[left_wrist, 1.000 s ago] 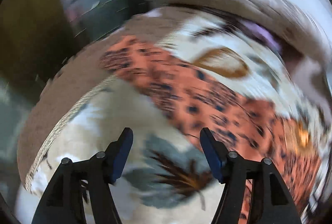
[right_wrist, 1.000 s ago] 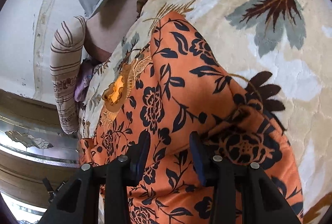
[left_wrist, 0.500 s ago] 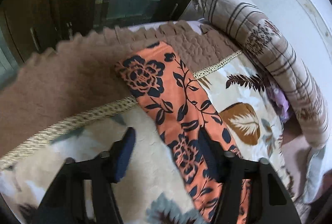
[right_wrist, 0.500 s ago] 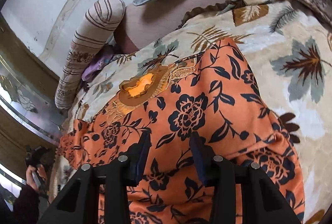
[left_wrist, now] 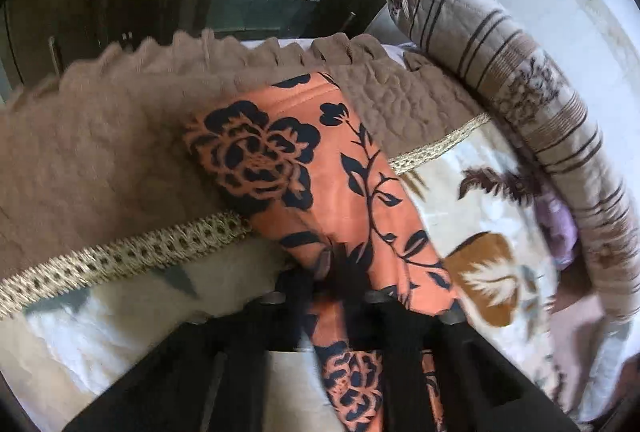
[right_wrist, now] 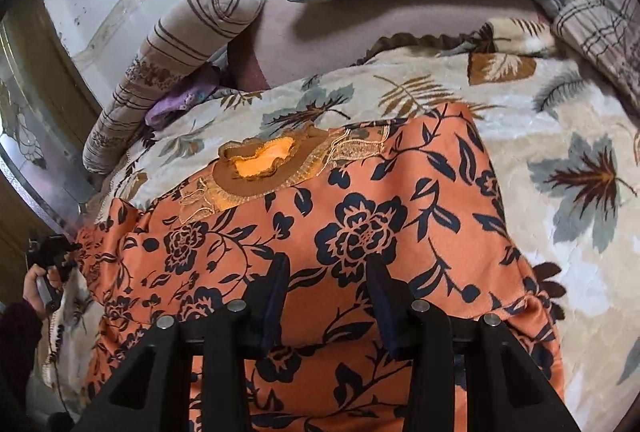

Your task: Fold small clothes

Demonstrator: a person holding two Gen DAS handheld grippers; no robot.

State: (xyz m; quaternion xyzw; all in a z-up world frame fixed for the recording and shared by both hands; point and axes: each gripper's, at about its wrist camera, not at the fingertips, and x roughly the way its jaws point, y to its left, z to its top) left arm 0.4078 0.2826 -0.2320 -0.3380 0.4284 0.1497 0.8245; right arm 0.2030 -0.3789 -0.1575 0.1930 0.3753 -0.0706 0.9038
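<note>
Pinching orange dress [left_wrist: 316,167] w/ left tongs [left_wrist: 338,272]; right tongs [right_wrist: 326,284] gaping.

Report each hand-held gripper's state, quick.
Left hand-held gripper: closed, pinching the sleeve of the orange floral garment.
Right hand-held gripper: open, holding nothing, over the garment's body.
</note>
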